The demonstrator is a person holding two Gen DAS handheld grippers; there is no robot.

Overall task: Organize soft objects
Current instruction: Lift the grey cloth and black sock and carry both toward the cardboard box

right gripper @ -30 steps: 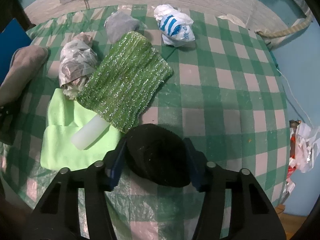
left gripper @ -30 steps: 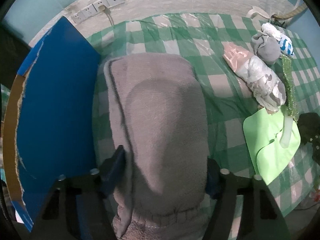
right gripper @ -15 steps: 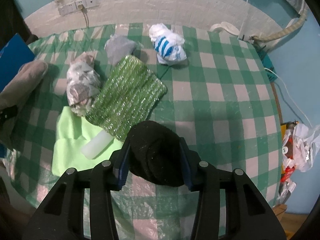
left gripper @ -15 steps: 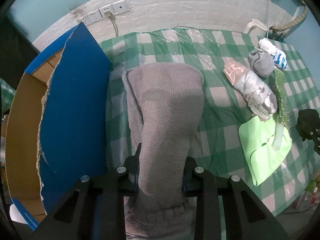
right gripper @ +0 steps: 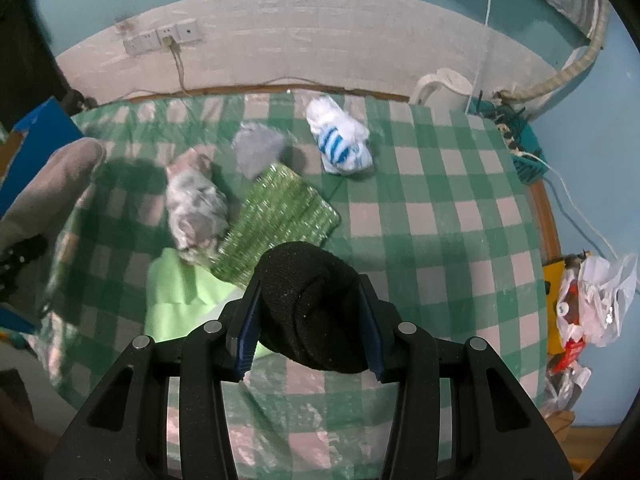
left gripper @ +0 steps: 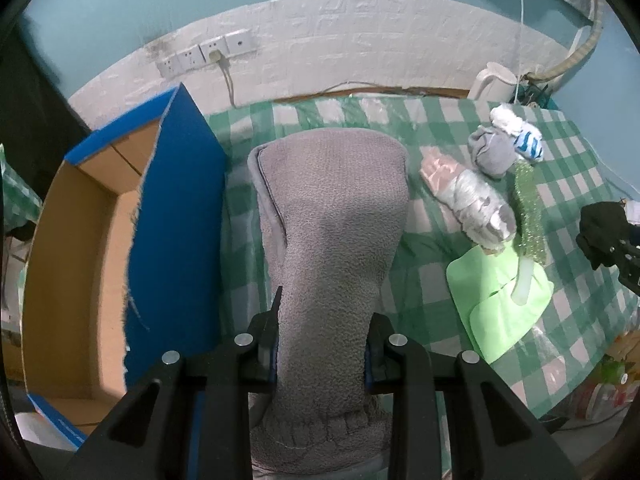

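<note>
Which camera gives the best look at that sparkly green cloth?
The right wrist view. There the sparkly green cloth lies broad and nearly whole, only its near corner hidden behind the black knitted bundle. The left wrist view shows it far off at the right as a thin, foreshortened strip.

No words or numbers can be read anywhere. Some small white print is seen on the blue box (left gripper: 60,424) edge, but it is too blurred to be made out.
</note>
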